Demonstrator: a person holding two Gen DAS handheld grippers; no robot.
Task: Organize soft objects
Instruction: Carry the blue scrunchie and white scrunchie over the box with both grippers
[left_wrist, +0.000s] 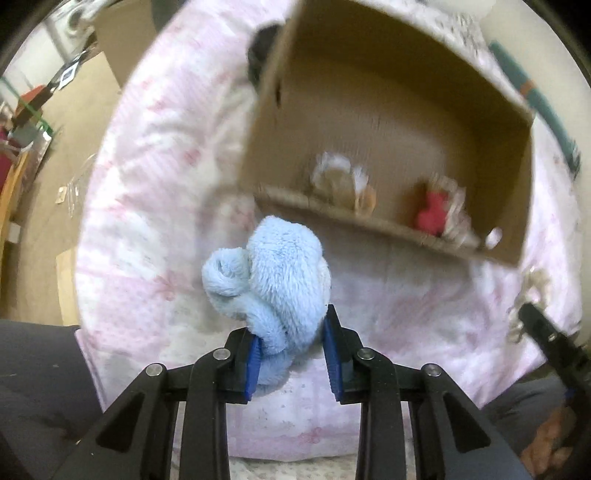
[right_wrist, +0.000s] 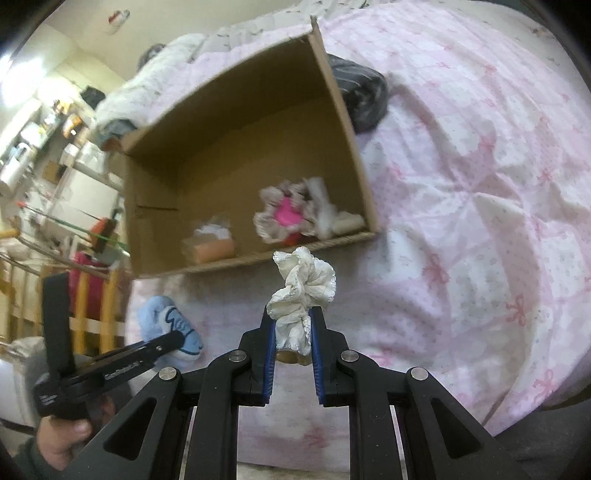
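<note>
Left hand-held gripper (left_wrist: 291, 354) is clenched on a pale blue plush toy (left_wrist: 275, 284), its blue pads pressing the lower part of the toy from both sides. That toy is fluffy, long-piled and rounded, with a curled lobe bulging out on the left; from the right wrist view it appears as a blue shape with a darker stitched outline, at the tip of the left hand-held gripper. It hangs above the bed's pink quilt (left_wrist: 155, 229), just short of the near edge of the cardboard box (left_wrist: 369, 92).

Right hand-held gripper (right_wrist: 291, 350) is grasping a crumpled white cloth item (right_wrist: 303, 288) with a tiny scalloped trim along its edges; the bunched fabric rises up beyond the fingertips, and a tan piece shows just beneath it between the pads. It sits right before the box's near wall.

Ahead of both hand-held grippers the open box lies on the quilt. Inside, against the near wall, are a peach-and-white soft item (right_wrist: 214, 243) on the left and a frilly beige piece with a bright pink centre (right_wrist: 284, 218) to its right, with white fluffy material beside that. Motion blur hides their finer shape. Beyond the box's far right corner lies a dark grey bundle (right_wrist: 362, 96)
</note>
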